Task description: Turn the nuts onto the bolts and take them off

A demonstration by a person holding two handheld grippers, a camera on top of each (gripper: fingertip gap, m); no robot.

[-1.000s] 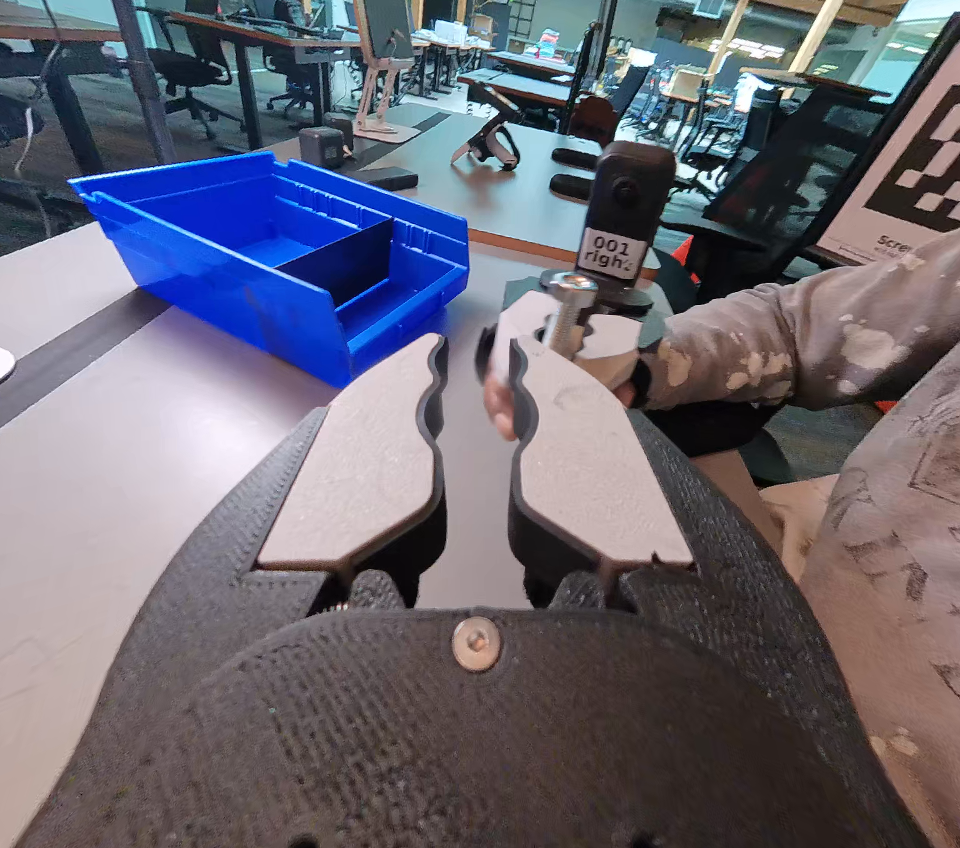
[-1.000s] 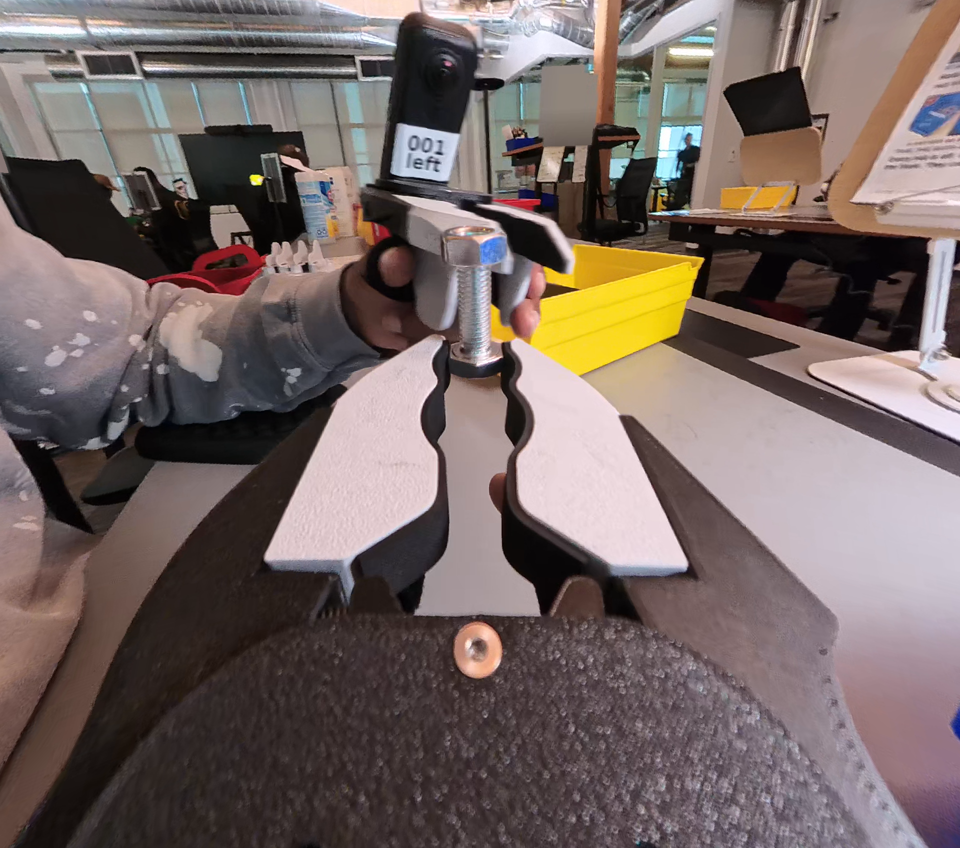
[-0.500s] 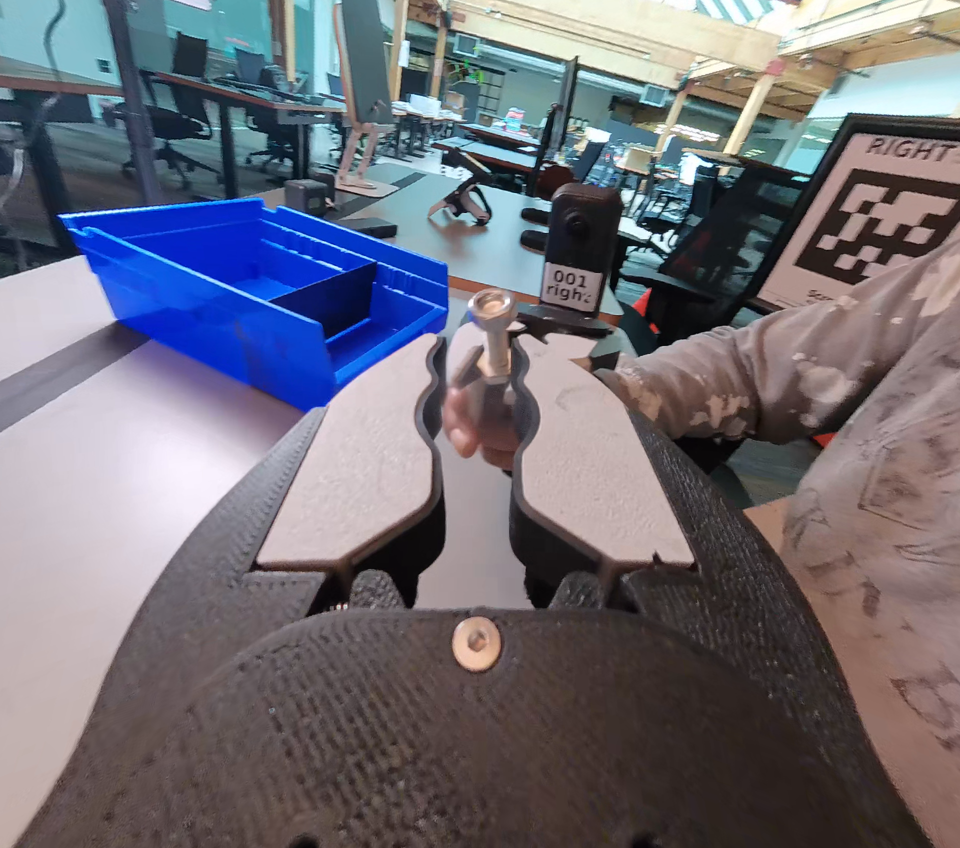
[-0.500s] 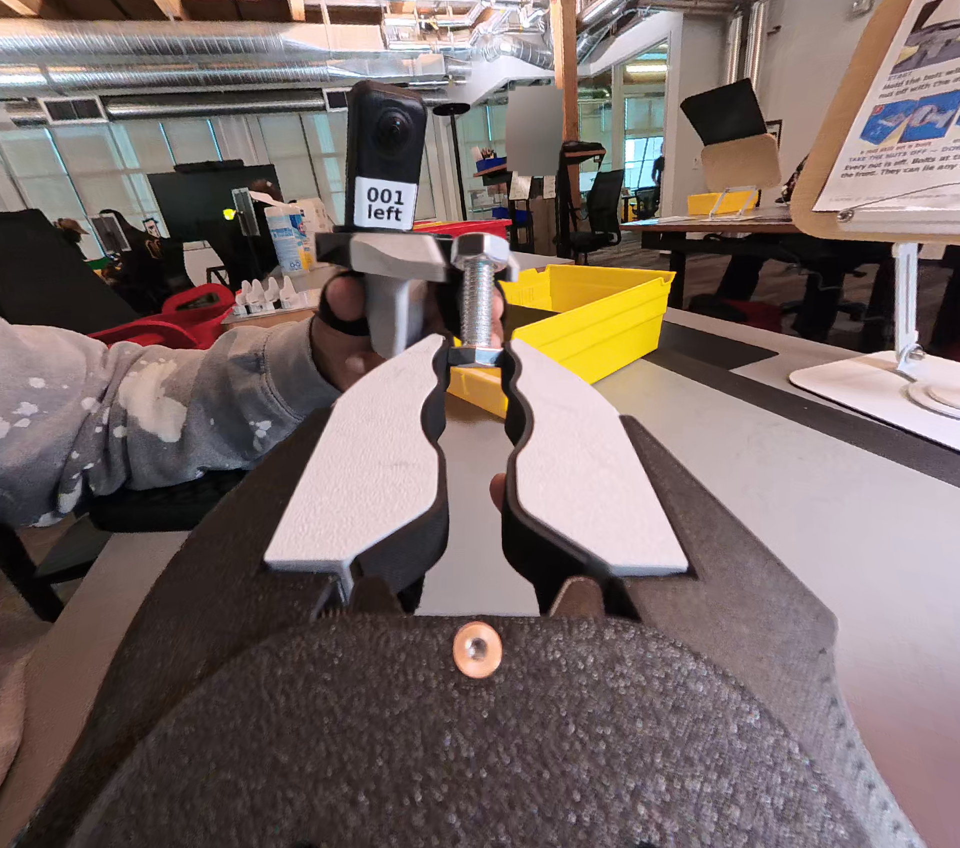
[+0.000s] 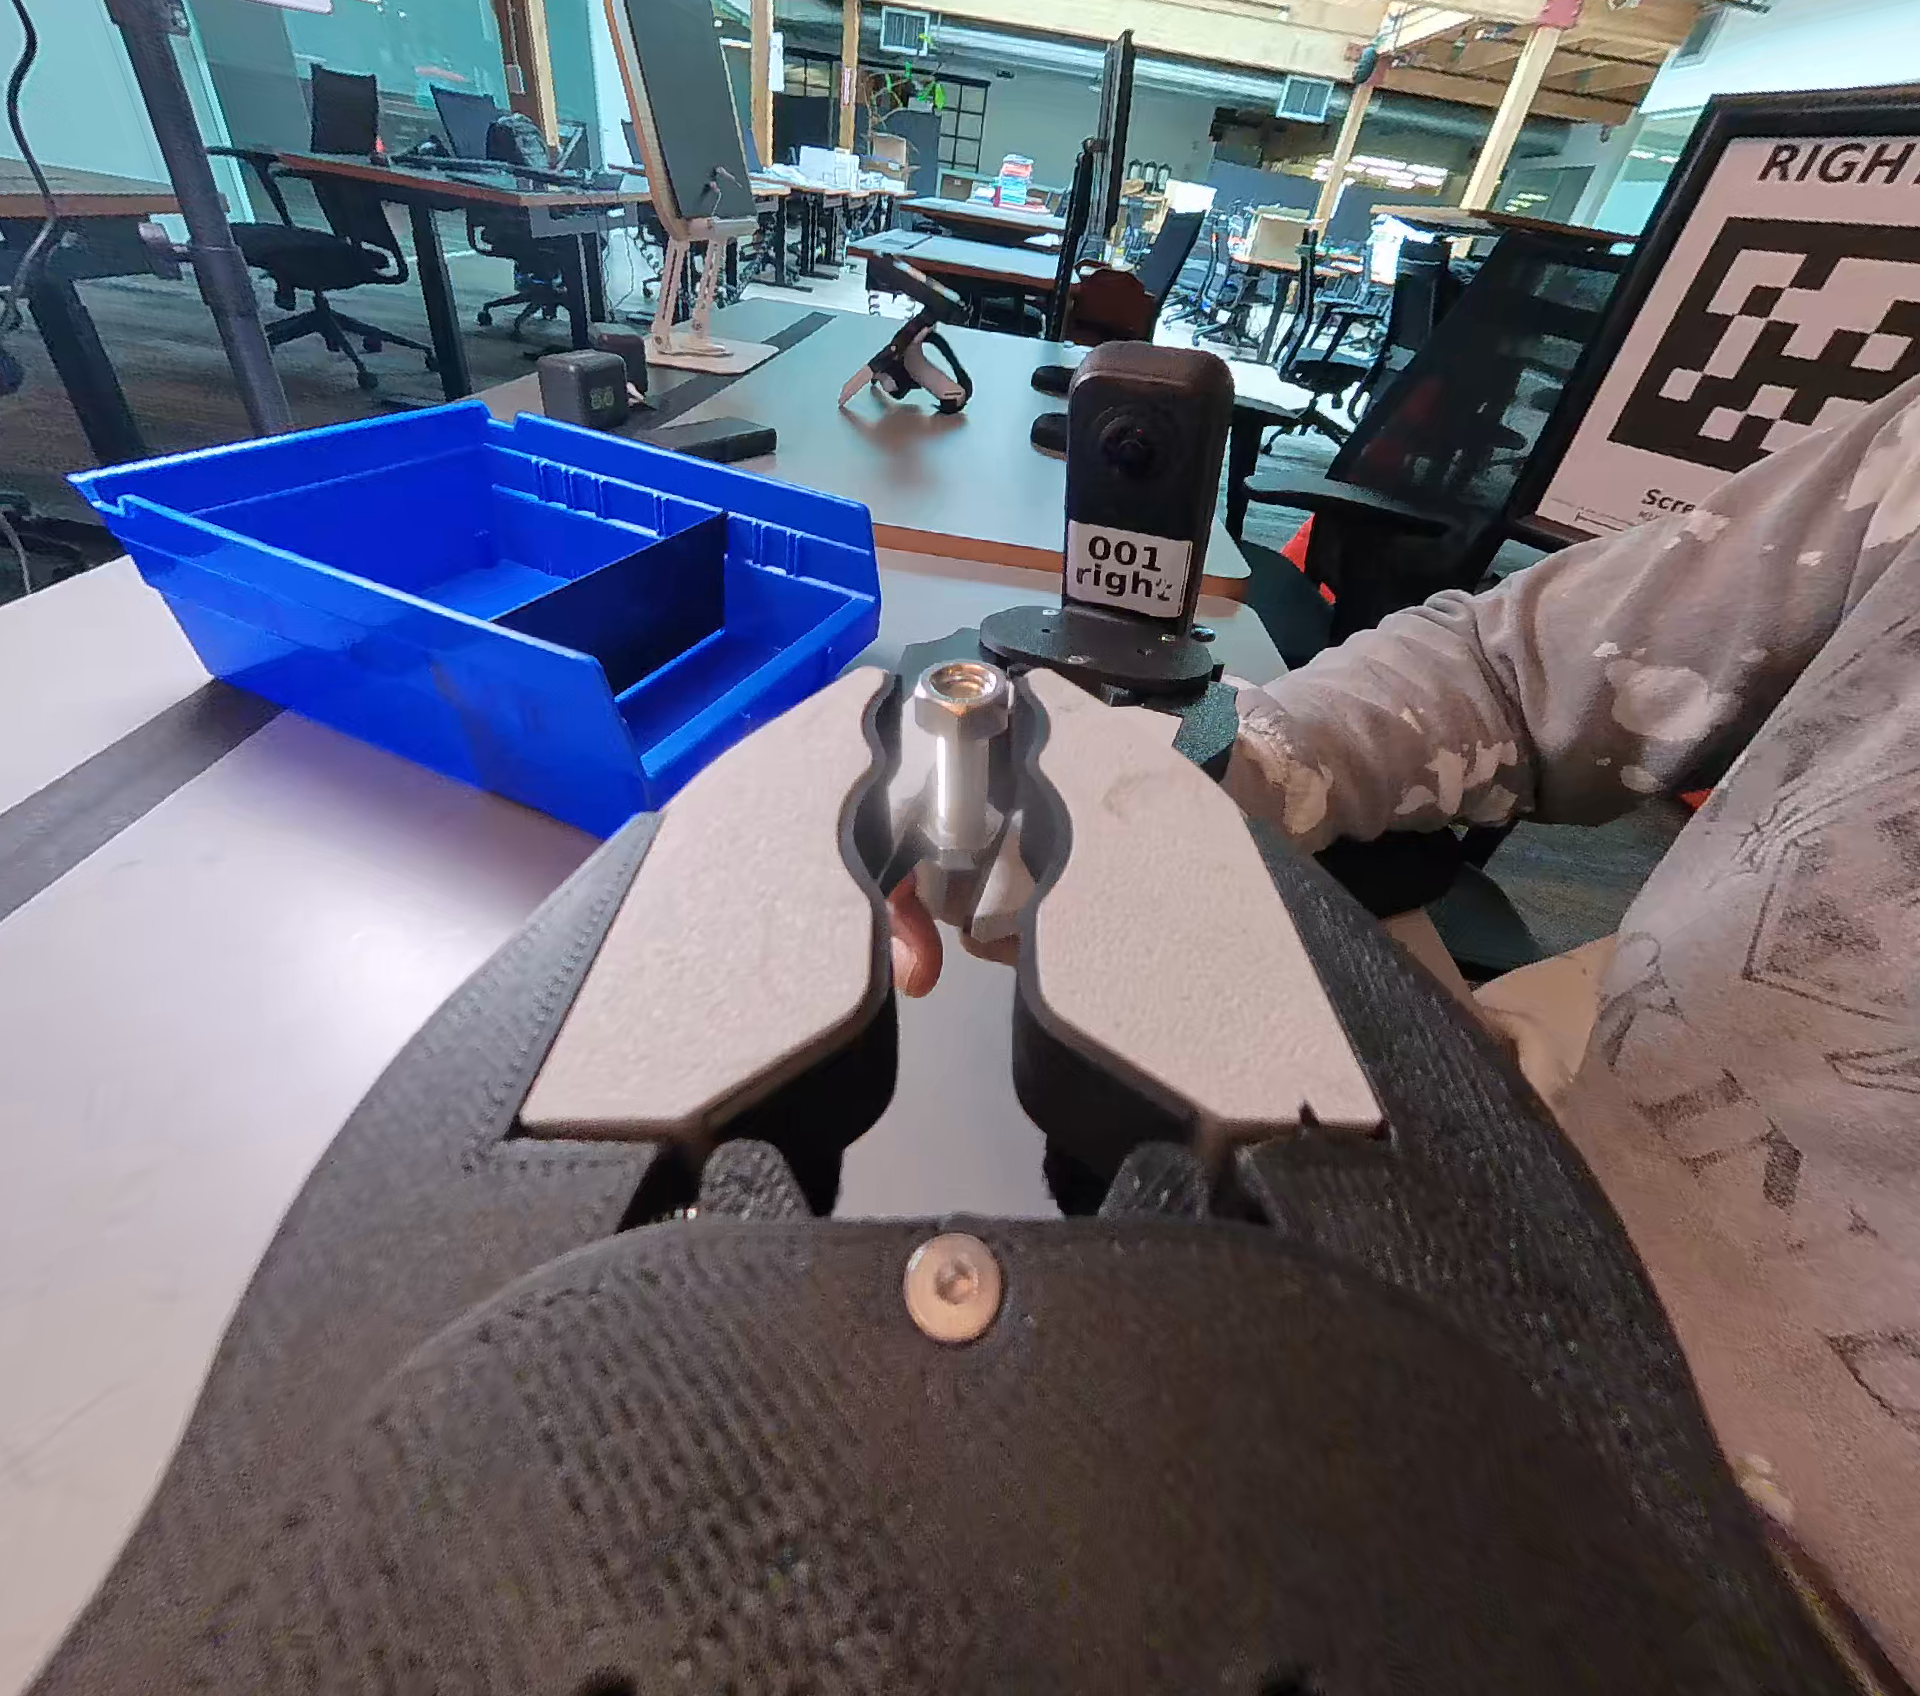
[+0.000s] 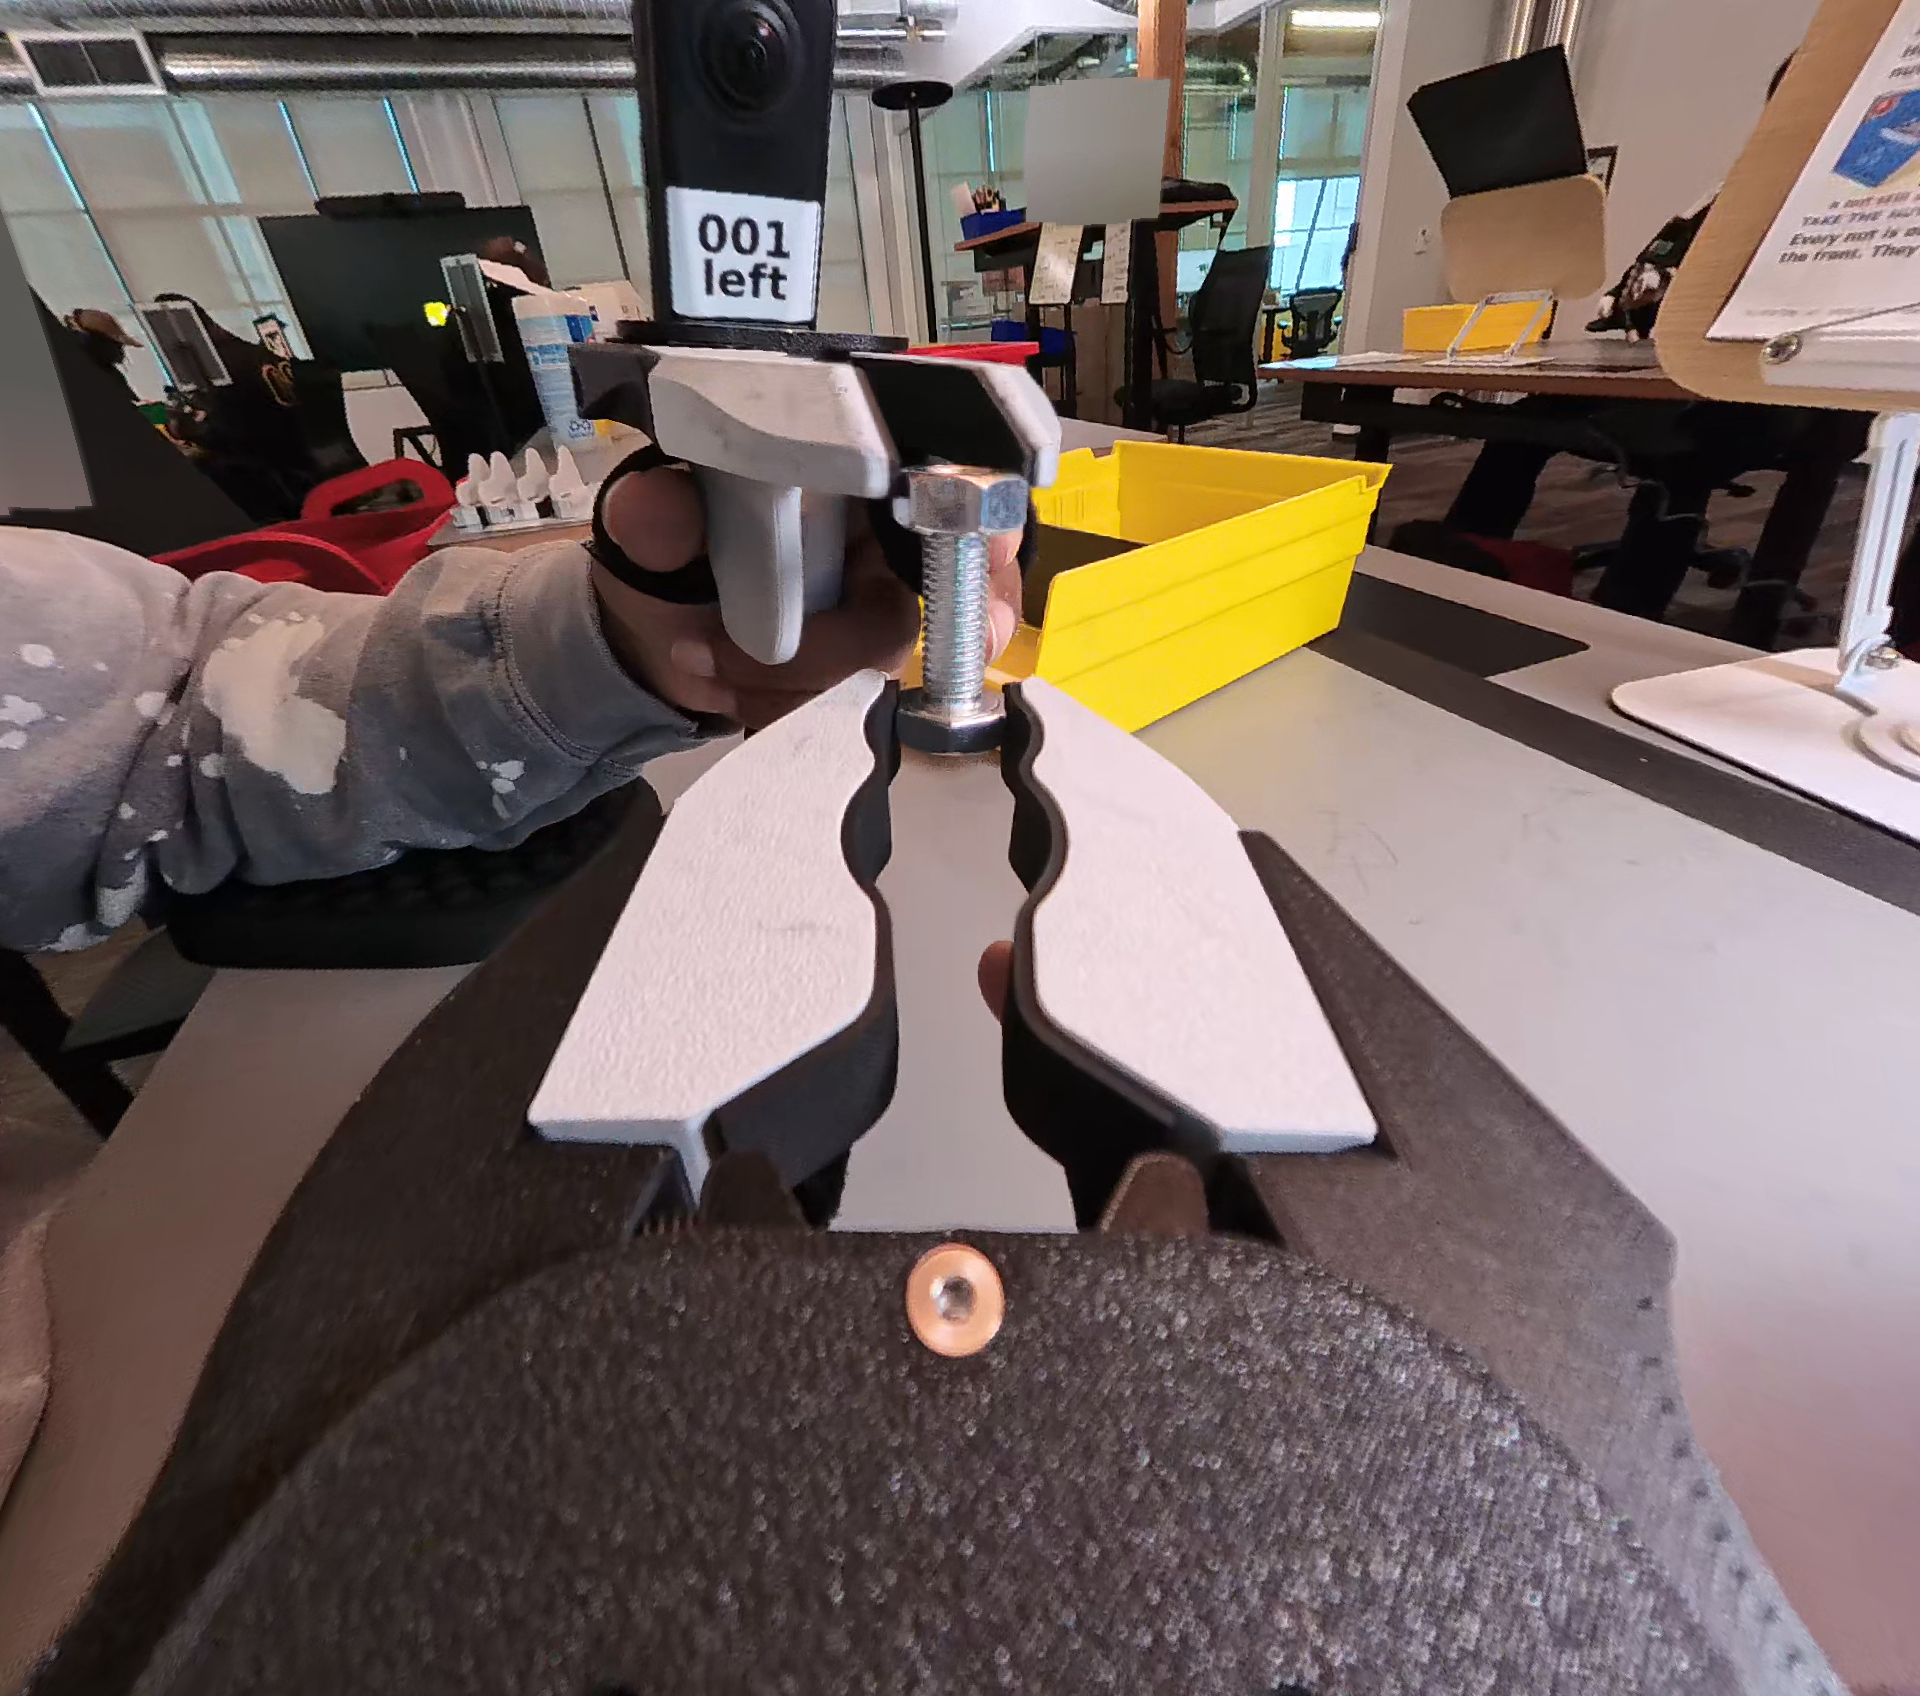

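Observation:
A silver bolt point(image 6: 958, 607) stands upright above the grey table, with a nut point(image 6: 951, 727) on its lower end. My right gripper point(image 6: 951, 706) is shut on the nut at its fingertips. My left gripper point(image 5: 956, 696) is shut on the bolt's hex head point(image 5: 961, 696), which sits between its tips. In the left wrist view the shaft runs down from the head to the nut point(image 5: 951, 867), with the right gripper's fingers point(image 5: 992, 903) below it. In the right wrist view the left gripper point(image 6: 966, 493) faces me, over the bolt head.
A blue divided bin point(image 5: 343, 607) stands on the grey table point(image 5: 208, 1023) at the left in the left wrist view. A yellow bin point(image 6: 1195, 576) stands behind the bolt in the right wrist view. A sign stand's white base point(image 6: 1766, 711) is at the right. A person's sleeves reach in beside both grippers. My right fingertips sit around 4 cm from my left ones.
My left gripper has moved from beside the bolt onto its head, which now sits between the tips. My right gripper has kept hold of the nut throughout.

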